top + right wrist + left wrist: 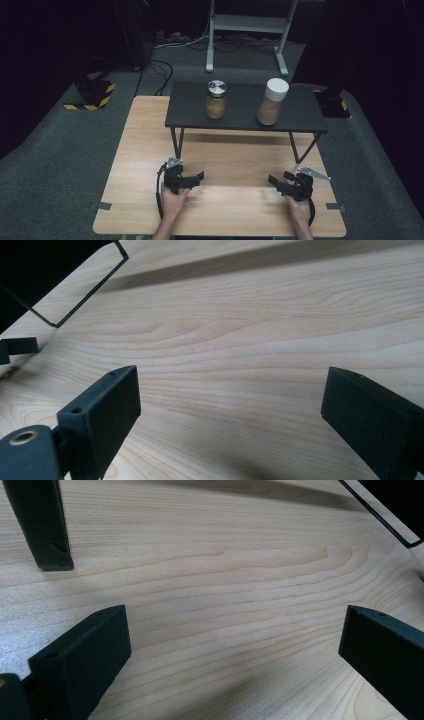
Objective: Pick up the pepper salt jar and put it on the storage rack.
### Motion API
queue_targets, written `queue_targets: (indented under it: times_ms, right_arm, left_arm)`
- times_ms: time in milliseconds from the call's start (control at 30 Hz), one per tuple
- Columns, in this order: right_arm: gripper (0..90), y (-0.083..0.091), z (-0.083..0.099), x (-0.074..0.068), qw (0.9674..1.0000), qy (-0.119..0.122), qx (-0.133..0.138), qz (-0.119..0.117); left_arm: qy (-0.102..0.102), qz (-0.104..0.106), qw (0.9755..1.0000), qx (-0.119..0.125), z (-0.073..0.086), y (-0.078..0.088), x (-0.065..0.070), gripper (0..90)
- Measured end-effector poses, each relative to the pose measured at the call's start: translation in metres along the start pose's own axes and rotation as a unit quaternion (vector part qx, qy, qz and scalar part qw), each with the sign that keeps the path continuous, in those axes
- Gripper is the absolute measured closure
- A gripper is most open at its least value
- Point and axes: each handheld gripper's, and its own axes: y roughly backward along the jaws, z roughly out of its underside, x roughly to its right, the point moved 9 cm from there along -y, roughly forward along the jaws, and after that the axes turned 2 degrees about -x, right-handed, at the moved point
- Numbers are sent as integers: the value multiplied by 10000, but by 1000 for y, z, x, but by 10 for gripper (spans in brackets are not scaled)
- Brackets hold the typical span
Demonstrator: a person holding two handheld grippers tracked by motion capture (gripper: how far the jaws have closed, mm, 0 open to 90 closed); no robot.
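While the wooden tabletop (220, 210) lies bare along its near edge, a dark shelf (245, 107) spans its far edge, bearing a white-lidded jar (272, 102) and a silver-lidded jar (216, 100). Left tool (199, 178) and right tool (276, 181) rest near that near edge, jaws apart, gripping nothing.

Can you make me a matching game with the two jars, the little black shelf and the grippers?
Things:
1 jar with silver lid
2 jar with white lid
3 black shelf
4 left gripper

Places or states:
a stands on the wooden table
b right end of shelf
c jaws open, nothing between them
d left of the other jar

Pairs: 1-d, 2-b, 3-a, 4-c
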Motion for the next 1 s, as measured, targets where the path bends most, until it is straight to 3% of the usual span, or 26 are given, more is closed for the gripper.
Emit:
queue_targets:
  times_ms: [1000]
  right_arm:
    - [85,-3,-3,-1,9997,-34,-215,70]
  left_arm:
    - [21,20,10000,-5,0,0,0,5]
